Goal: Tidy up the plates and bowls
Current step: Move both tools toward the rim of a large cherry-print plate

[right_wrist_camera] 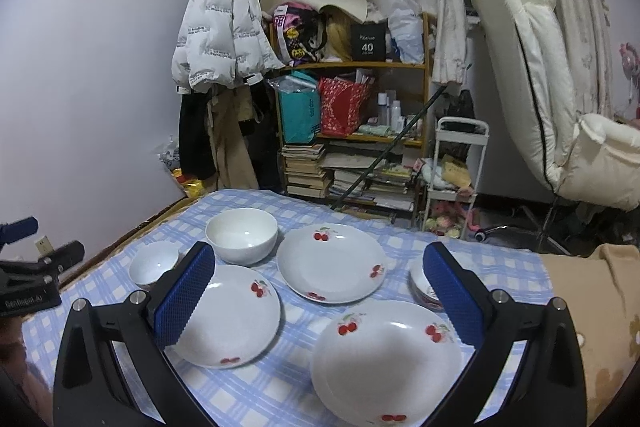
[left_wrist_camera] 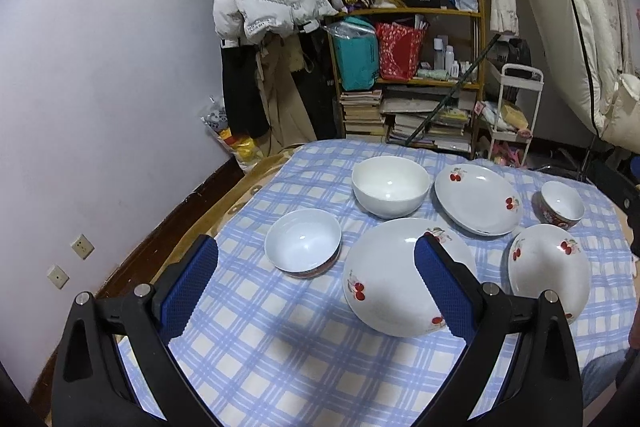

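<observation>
Fingers (right_wrist_camera: 454,291) of both grippers spread, empty; nearest cherry plate (right_wrist_camera: 386,361) lies directly ahead of right gripper (right_wrist_camera: 318,291), apparently nearer than the left.

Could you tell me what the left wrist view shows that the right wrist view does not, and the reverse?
Only the left wrist view shows the small patterned bowl whole; in the right view the right tool mostly hides it. Only the right wrist view shows the left tool from the side at the frame's left edge. Both share the large white bowl, three cherry plates, the checked cloth, and the open left tool.
</observation>
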Demonstrator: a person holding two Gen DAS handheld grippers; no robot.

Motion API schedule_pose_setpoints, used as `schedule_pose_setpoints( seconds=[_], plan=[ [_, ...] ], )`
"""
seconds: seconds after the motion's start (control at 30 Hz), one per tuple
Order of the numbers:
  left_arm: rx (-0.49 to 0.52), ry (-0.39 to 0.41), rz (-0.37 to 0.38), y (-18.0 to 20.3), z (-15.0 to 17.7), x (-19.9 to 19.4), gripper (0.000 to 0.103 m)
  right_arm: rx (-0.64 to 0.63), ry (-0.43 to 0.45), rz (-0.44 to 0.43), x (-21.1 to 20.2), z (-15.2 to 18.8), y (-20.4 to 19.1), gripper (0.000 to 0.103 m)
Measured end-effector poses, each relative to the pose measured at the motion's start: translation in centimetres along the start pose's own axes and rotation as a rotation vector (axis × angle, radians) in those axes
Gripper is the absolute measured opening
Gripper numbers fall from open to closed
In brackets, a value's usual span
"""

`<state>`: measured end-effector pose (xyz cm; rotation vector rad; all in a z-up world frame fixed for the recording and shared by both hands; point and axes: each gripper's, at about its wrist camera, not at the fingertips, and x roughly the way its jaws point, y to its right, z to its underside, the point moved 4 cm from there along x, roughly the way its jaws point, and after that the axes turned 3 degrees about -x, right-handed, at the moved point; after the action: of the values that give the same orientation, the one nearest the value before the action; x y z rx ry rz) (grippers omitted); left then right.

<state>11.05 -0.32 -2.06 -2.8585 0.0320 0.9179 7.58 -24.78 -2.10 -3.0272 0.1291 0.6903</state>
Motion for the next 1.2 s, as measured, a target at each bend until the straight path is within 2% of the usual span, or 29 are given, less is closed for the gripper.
schedule_pose_setpoints(
  seconds=[0.17,0.57,0.73,0.93,1.03,1.13,1.2],
  plan=[
    [-0.023,-0.059,0.03,0.2,-0.6,2.3,0.097,-0.009,0.033,0.0,2.0,-0.8,-0.2,0.103],
    [-0.035,-0.161,0.013,0.6,-0.6,7.9,0.097,-0.018,-0.04,-0.026,8.3,-1.4,-1.5,0.103],
    [-0.056,-0.243,0.026,0.9,1.0,10.4,0.097,-0.01,-0.075,-0.037,10.9,-1.1,-2.2,0.103],
    [-0.065,-0.318,0.016,1.0,3.2,12.8,0.097,-0.037,-0.157,-0.068,13.7,0.4,-3.0,0.103],
    [-0.077,-0.364,0.016,0.8,4.2,14.2,0.097,-0.039,-0.211,-0.094,14.9,1.7,-3.3,0.1],
    [-0.086,-0.401,0.019,0.8,5.0,15.5,0.097,-0.041,-0.281,-0.127,16.3,3.1,-3.6,0.092],
    [-0.091,-0.424,0.023,0.8,5.5,16.1,0.097,-0.05,-0.322,-0.151,16.9,4.0,-3.9,0.082]
  ],
)
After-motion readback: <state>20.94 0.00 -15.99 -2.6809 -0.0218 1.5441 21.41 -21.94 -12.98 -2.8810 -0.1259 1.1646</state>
